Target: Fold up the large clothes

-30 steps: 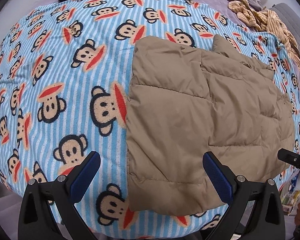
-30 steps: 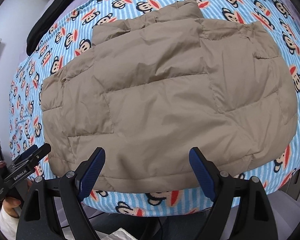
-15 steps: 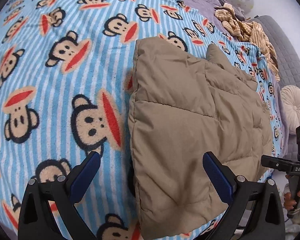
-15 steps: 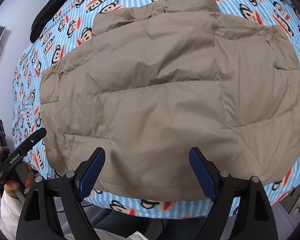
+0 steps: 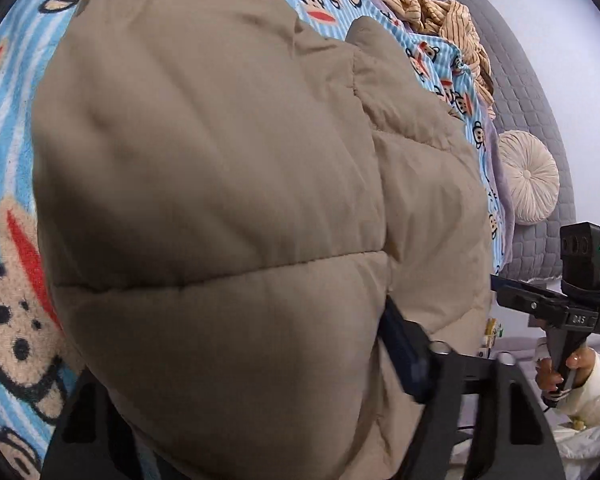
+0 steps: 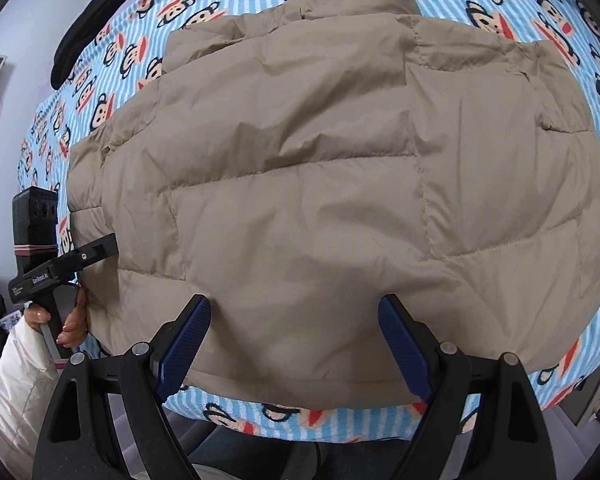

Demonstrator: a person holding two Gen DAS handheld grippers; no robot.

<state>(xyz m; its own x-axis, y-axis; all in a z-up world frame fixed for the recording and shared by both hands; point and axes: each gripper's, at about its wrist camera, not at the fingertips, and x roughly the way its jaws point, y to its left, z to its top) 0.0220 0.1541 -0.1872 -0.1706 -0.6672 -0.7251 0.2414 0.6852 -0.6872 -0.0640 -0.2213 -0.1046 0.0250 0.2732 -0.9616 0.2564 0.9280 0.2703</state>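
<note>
A tan quilted puffer jacket (image 6: 300,152) lies flat on a blue striped monkey-print blanket (image 6: 580,8). My right gripper (image 6: 296,344) is open, its blue pads just over the jacket's near hem. My left gripper (image 5: 260,368) is pushed into the jacket's left edge; the jacket (image 5: 220,200) fills the left wrist view and bulges between the jaws, hiding the left finger. Only its right fingertip (image 5: 400,344) shows. The left gripper also shows at the jacket's left edge in the right wrist view (image 6: 100,246). The right gripper shows in the left wrist view (image 5: 500,284).
A black garment (image 6: 96,28) lies at the blanket's far left edge. Striped tan clothes (image 5: 432,8), a round cream cushion (image 5: 528,180) and a grey quilted headboard (image 5: 528,92) are beyond the jacket. The bed's near edge runs just below the hem.
My left gripper has moved right and in, from over the blanket onto the jacket's left edge, which now bulges between its jaws. My right gripper has edged closer to the hem.
</note>
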